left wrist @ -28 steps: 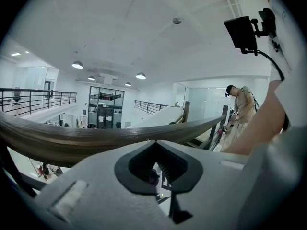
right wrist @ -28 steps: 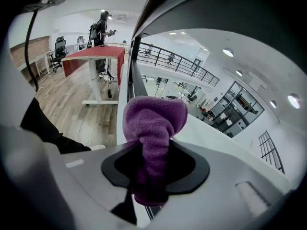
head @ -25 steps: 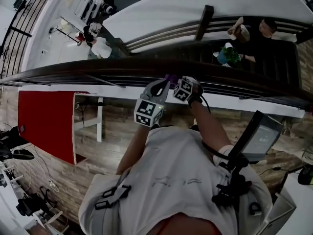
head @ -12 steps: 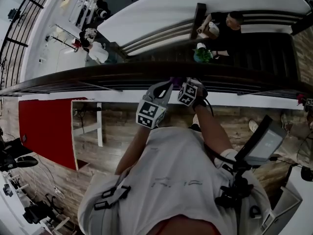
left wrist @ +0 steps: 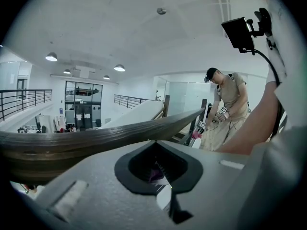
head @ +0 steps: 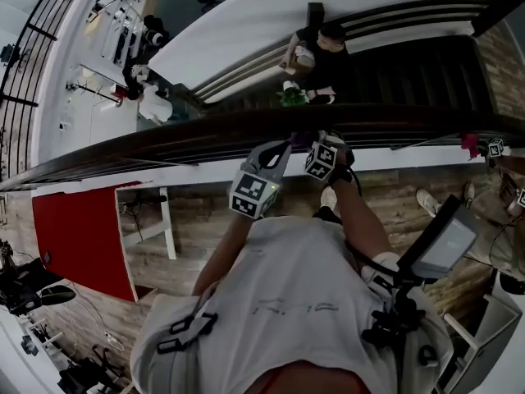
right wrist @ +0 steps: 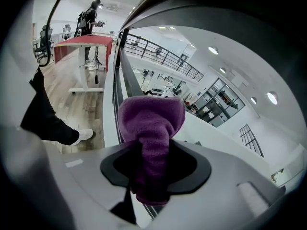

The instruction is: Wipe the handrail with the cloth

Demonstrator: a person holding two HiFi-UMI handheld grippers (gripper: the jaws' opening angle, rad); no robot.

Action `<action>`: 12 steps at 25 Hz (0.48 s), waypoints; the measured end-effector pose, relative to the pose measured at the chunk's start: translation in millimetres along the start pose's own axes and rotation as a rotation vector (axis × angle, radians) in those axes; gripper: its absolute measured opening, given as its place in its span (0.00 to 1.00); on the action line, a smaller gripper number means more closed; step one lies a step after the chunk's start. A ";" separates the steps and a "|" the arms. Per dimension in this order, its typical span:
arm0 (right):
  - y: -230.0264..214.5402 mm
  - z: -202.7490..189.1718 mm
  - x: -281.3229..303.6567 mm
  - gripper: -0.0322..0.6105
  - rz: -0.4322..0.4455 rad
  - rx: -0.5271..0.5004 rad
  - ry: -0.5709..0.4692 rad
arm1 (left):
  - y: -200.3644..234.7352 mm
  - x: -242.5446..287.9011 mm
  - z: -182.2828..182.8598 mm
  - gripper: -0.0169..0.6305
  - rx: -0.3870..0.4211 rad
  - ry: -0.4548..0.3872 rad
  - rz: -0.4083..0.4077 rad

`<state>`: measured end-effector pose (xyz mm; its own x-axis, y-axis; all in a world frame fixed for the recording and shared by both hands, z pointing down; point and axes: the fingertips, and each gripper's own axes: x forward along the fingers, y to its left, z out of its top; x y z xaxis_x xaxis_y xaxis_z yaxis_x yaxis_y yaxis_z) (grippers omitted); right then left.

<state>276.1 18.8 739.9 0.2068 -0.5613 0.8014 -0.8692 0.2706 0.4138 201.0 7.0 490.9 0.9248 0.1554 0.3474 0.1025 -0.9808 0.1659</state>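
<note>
The dark wooden handrail (head: 164,134) runs across the head view and fills the left of the left gripper view as a long curved handrail (left wrist: 96,140). A purple cloth (right wrist: 151,128) bulges out of my right gripper (right wrist: 152,145), which is shut on it, right up against the rail. In the head view the cloth (head: 297,139) sits on the rail between my right gripper (head: 310,143) and my left gripper (head: 281,148). My left gripper (left wrist: 153,145) is shut beside the rail, with a small scrap of the purple cloth (left wrist: 154,170) pinched in the hollow of its jaws.
Below the rail lies a staircase with a person (head: 318,52) on it. A red table (head: 78,228) stands on the wooden floor at the left. Another person (left wrist: 225,104) holding grippers stands further along the rail. A small screen (head: 447,240) hangs at my right side.
Both grippers and the cloth have shifted a little to the right along the rail. The person on the stairs now shows further left, and the view has swung round.
</note>
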 end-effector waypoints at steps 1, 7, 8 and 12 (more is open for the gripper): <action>-2.2 -5.8 -1.4 0.27 -0.008 0.004 0.003 | -2.9 3.3 0.5 0.02 0.002 0.003 -0.010; -11.7 -33.4 -8.2 0.27 -0.030 0.014 0.021 | -19.1 23.5 0.3 0.02 0.031 0.022 -0.057; -13.5 -38.5 -9.9 0.27 -0.034 0.014 0.026 | -23.2 27.1 1.0 0.02 0.034 0.022 -0.067; -25.5 -64.2 -19.9 0.27 -0.049 0.028 0.046 | -40.5 45.3 3.4 0.02 0.032 0.029 -0.101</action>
<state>323.0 73.3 741.2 0.2692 -0.5370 0.7995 -0.8698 0.2209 0.4412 240.0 53.3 496.8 0.8981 0.2567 0.3571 0.2067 -0.9631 0.1724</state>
